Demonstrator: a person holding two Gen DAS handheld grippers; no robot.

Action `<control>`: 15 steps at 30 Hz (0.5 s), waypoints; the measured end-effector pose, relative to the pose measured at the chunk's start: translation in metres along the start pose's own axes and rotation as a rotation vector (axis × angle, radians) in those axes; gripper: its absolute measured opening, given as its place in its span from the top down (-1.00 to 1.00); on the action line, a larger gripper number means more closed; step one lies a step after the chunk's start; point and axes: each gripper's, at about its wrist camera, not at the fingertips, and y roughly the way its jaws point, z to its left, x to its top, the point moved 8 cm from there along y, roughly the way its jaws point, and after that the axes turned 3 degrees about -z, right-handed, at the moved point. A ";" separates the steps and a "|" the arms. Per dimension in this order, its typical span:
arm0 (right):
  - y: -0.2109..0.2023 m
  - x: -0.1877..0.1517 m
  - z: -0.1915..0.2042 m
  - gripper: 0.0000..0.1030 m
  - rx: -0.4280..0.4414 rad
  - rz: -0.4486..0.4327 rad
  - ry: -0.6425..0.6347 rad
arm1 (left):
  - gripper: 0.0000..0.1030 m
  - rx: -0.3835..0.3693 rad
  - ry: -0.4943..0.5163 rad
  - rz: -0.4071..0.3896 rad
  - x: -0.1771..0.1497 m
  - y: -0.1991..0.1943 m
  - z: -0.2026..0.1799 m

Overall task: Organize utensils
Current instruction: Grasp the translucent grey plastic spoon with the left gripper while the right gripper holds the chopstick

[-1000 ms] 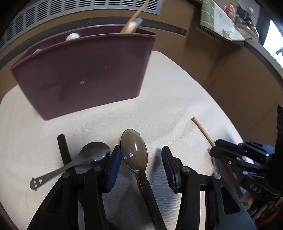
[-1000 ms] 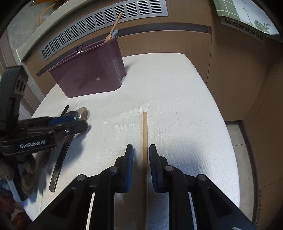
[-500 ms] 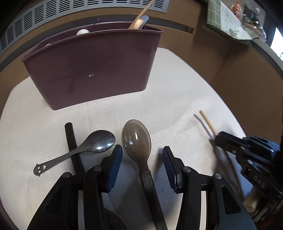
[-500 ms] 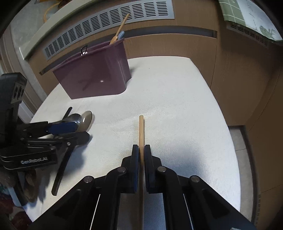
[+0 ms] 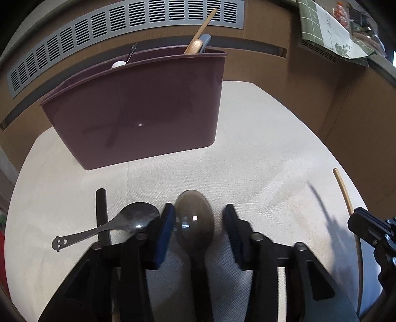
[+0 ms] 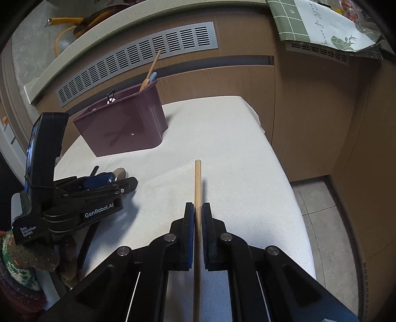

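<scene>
A maroon utensil holder (image 5: 138, 111) stands at the back of the white cloth-covered table (image 5: 259, 153), with a wooden utensil (image 5: 200, 34) and others inside. It also shows in the right wrist view (image 6: 123, 126). My left gripper (image 5: 198, 223) is open, its jaws on either side of a translucent brown spoon (image 5: 194, 220) lying on the cloth. A metal spoon (image 5: 133, 220) with a smiley handle and a black stick (image 5: 102, 213) lie just left. My right gripper (image 6: 196, 213) is shut on a wooden chopstick (image 6: 197, 183), lifted above the cloth.
A wooden cabinet wall with a grey vent (image 6: 138, 59) runs behind the table. A green checked cloth (image 6: 314, 22) hangs from the counter at the right. The table's right edge (image 6: 287, 173) drops to a tiled floor. The left gripper's body (image 6: 61, 203) sits left of the chopstick.
The right gripper closed on the chopstick and raised it off the cloth. The left gripper pulled back from the holder and stayed open around the brown spoon.
</scene>
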 end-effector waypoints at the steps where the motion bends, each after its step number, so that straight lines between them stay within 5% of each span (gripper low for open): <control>1: 0.000 0.000 0.000 0.88 0.000 0.001 0.002 | 0.37 0.001 0.002 -0.003 -0.001 -0.003 0.002; 5: -0.003 0.001 0.002 0.88 0.002 0.004 0.000 | 0.37 -0.078 -0.020 -0.021 -0.005 -0.017 0.015; 10: -0.009 0.004 0.013 0.89 0.023 0.014 -0.017 | 0.37 -0.274 -0.154 -0.053 -0.009 -0.059 0.041; 15: -0.013 0.008 0.029 0.89 0.071 0.012 -0.009 | 0.37 -0.255 -0.148 -0.148 -0.010 -0.104 0.065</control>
